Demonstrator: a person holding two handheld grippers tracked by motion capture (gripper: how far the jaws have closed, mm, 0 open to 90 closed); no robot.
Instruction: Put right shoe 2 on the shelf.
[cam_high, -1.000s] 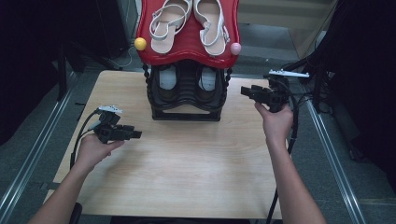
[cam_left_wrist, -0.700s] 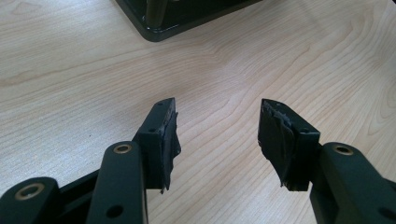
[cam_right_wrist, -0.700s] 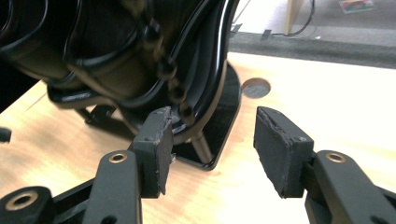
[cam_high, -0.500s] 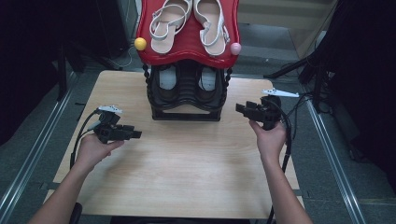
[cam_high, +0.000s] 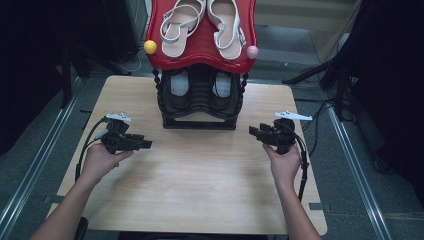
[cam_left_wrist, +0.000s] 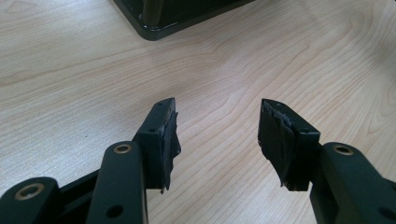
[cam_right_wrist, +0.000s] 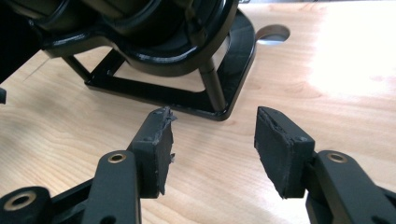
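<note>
Figure: both grippers at rest on either side of the shoe rack. My left gripper (cam_high: 142, 144) is low over the bare table (cam_high: 200, 190), jaws spread wide with nothing between them; in the left gripper view its torn pads (cam_left_wrist: 170, 140) face plain wood, the rack's base corner (cam_left_wrist: 154, 28) well apart. My right gripper (cam_high: 256, 133) is likewise released and empty, near the rack's right front foot (cam_right_wrist: 212, 86). The shoe rack (cam_high: 200, 107) stands at the table's far middle: a pair of pale sandals (cam_high: 202, 22) lies on its red top shelf (cam_high: 200, 52), a pair of dark shoes (cam_high: 200, 85) sits on the shelf below. As I judge it, the step in hand is the approach to a shoe. To do it well I would raise one gripper to shelf height, keep the jaws spread, clear the rack's posts, and close on a firm rim or strap, not on a sole edge.
</note>
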